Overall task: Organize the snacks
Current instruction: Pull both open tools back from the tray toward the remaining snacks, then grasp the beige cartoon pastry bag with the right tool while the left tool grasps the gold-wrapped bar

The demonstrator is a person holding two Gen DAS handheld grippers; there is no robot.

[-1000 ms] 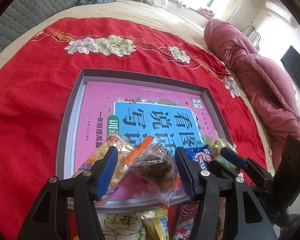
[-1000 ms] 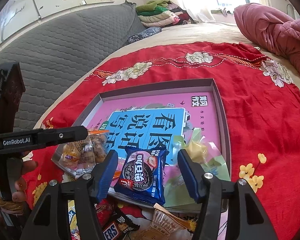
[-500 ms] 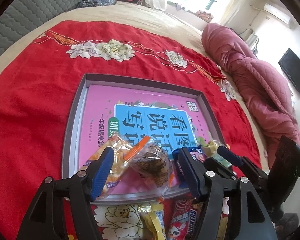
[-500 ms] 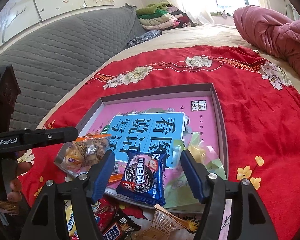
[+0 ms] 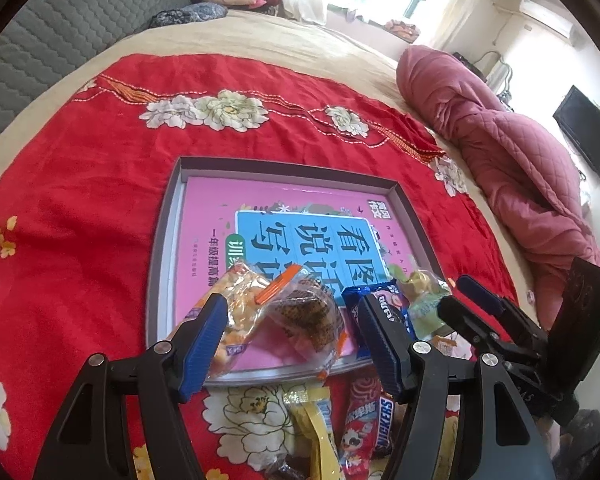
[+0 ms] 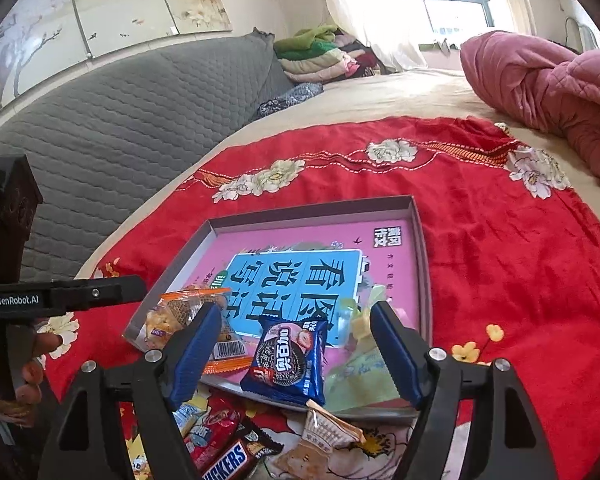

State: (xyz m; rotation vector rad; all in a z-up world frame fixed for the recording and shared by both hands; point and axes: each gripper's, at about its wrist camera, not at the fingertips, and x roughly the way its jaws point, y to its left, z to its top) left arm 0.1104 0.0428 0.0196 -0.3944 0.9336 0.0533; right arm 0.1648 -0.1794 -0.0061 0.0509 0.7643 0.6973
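A grey tray (image 5: 162, 240) (image 6: 422, 248) with a pink and blue book in it lies on the red cloth. At its near edge lie a yellow snack bag (image 5: 240, 300), a clear-wrapped brown cake (image 5: 308, 314), a blue Oreo pack (image 6: 288, 356) (image 5: 392, 300) and a pale green packet (image 6: 364, 364). My left gripper (image 5: 292, 350) is open and empty, hovering over the bag and the cake. My right gripper (image 6: 296, 354) is open and empty above the Oreo pack. Loose snacks lie in front of the tray: a Snickers bar (image 6: 228, 460) (image 5: 384, 420), a red packet (image 5: 360, 424), a yellow packet (image 5: 316, 432) and a beige packet (image 6: 320, 440).
The red flowered cloth (image 5: 80, 208) covers a beige bed. A rolled pink quilt (image 5: 512, 160) (image 6: 548, 84) lies to the right. A grey padded headboard (image 6: 120, 120) stands at the left, with folded clothes (image 6: 316, 56) at the far end.
Both grippers have drawn back toward me and risen a little, both still open. The snacks in the tray stay put, and more of the loose snacks in front show.
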